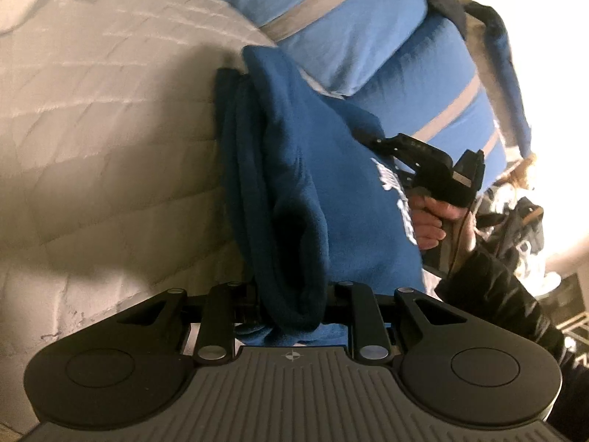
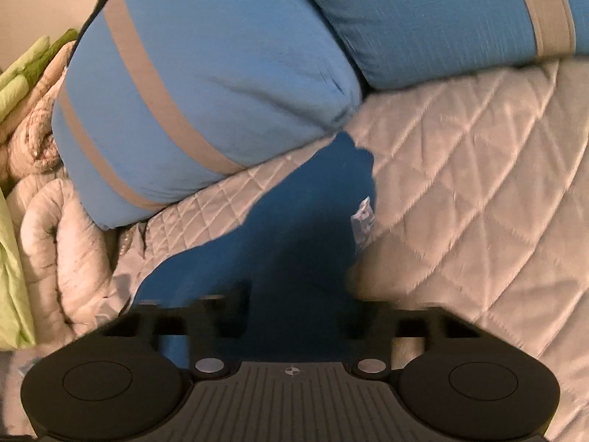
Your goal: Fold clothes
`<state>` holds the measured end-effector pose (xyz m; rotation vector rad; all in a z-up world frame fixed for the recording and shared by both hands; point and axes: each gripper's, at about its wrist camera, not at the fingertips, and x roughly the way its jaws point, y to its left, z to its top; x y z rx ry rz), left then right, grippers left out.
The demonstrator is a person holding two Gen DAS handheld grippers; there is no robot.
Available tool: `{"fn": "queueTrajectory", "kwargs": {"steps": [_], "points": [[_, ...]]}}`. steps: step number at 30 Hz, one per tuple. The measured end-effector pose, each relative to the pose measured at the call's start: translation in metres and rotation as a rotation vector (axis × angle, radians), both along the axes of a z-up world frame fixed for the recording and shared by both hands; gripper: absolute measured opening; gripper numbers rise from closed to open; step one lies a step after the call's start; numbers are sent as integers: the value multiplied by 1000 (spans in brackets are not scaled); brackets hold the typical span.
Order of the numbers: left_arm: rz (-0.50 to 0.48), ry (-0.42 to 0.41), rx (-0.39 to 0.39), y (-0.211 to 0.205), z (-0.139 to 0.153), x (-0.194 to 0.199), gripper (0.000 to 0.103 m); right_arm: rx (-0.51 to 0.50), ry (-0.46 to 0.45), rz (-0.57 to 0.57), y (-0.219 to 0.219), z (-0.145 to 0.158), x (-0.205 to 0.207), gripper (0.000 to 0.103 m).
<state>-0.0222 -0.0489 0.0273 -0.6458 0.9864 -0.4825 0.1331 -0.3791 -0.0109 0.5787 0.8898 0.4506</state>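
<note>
A dark blue sweatshirt (image 1: 324, 191) with white lettering hangs folded over a pale quilted bed. My left gripper (image 1: 292, 309) is shut on a thick bunched fold of it, which spills between the jaws. My right gripper (image 1: 390, 143) shows in the left wrist view, held by a hand, with its fingers pinching the sweatshirt's far edge. In the right wrist view the sweatshirt (image 2: 305, 239) fills the space between my right gripper's (image 2: 294, 313) blurred fingers, and a white patch shows on its right edge.
Two blue pillows with grey stripes (image 2: 206, 103) lie at the head of the bed (image 2: 478, 184). A rumpled beige blanket (image 2: 55, 221) and green cloth (image 2: 14, 276) lie at the left. Clutter (image 1: 522, 228) stands beyond the bed in the left wrist view.
</note>
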Motion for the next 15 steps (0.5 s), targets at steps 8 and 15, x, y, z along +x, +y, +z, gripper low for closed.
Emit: {"fn": "queueTrajectory", "kwargs": {"steps": [8, 15], "points": [[-39, -117, -19, 0, 46, -31, 22, -16, -129, 52, -12, 56, -37, 28], [-28, -113, -28, 4, 49, -45, 22, -43, -156, 105, -9, 80, -57, 28]]}}
